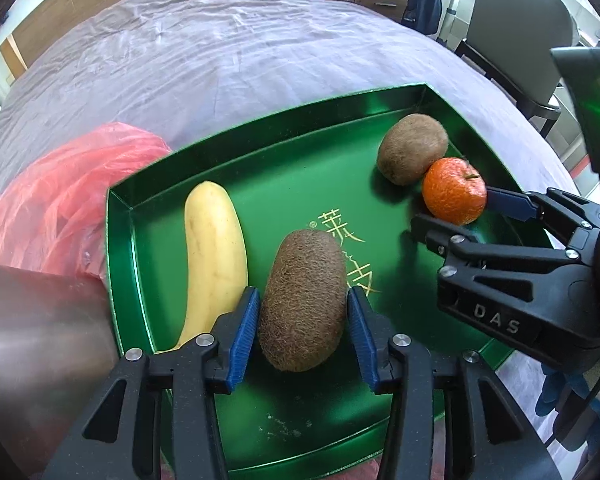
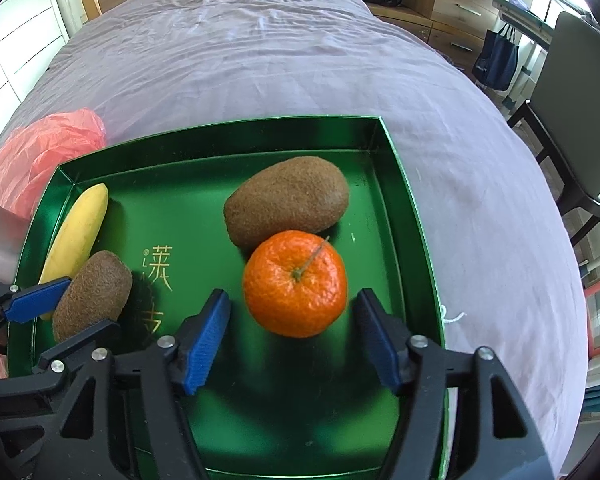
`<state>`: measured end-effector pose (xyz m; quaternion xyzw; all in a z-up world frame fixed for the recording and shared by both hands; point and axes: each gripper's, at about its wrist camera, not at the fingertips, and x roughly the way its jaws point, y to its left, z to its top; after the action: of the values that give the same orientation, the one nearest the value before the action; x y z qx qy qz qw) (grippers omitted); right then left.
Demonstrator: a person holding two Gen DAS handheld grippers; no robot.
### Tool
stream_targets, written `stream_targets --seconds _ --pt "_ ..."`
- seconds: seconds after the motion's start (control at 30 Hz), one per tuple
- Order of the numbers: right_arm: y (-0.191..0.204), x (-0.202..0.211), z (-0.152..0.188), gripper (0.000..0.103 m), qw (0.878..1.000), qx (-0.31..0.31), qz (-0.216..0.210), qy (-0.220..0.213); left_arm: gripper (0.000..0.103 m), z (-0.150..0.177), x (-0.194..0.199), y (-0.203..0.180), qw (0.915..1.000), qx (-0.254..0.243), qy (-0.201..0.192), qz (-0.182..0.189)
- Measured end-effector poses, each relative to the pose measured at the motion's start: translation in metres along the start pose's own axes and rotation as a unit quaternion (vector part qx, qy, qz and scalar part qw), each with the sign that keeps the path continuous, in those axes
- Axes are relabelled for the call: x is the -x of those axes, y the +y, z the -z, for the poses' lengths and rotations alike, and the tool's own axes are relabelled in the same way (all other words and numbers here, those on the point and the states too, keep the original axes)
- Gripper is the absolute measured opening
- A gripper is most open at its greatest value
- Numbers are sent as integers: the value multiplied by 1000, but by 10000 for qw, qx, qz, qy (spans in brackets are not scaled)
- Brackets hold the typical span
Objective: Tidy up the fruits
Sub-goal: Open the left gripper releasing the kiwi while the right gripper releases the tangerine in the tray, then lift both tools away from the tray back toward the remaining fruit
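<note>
Tray (image 1: pixel 379 432) with two kiwis (image 1: pixel 301 300) (image 1: pixel 413 148), one banana (image 1: pixel 216 256), one mandarin (image 1: pixel 453 191).

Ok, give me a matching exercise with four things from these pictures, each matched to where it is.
1. yellow banana
2. orange mandarin
3. fuzzy brown kiwi
4. crumpled pink plastic bag

a. between the open right gripper fingers
b. outside the shiny green tray, on the bed
c. along the tray's left wall
d. between the open left gripper fingers

1-c, 2-a, 3-d, 4-b

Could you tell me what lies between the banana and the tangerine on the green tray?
The near kiwi lies beside the banana; then bare green tray up to the tangerine, in the right wrist view.
</note>
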<state>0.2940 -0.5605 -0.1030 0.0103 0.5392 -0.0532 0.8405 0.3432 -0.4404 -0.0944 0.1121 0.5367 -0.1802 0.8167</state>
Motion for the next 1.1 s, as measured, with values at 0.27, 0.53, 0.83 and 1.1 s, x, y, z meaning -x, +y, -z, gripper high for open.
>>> stream_targets --seconds 0.27,0.53,0.83,1.1 --pt "3 29 1 103 9997 -11 167 -197 52 6 23 -3 9998 -124 -165 84" --pt "3 59 11 103 9987 -221 376 -259 55 22 50 -12 9978 -456 -332 338" --pt "18 82 35 103 9983 -417 298 -277 55 63 75 -34 9911 -1049 -397 718" --pt "37 95 53 103 9976 -565 291 -280 55 103 97 -26 9867 -1281 -452 895"
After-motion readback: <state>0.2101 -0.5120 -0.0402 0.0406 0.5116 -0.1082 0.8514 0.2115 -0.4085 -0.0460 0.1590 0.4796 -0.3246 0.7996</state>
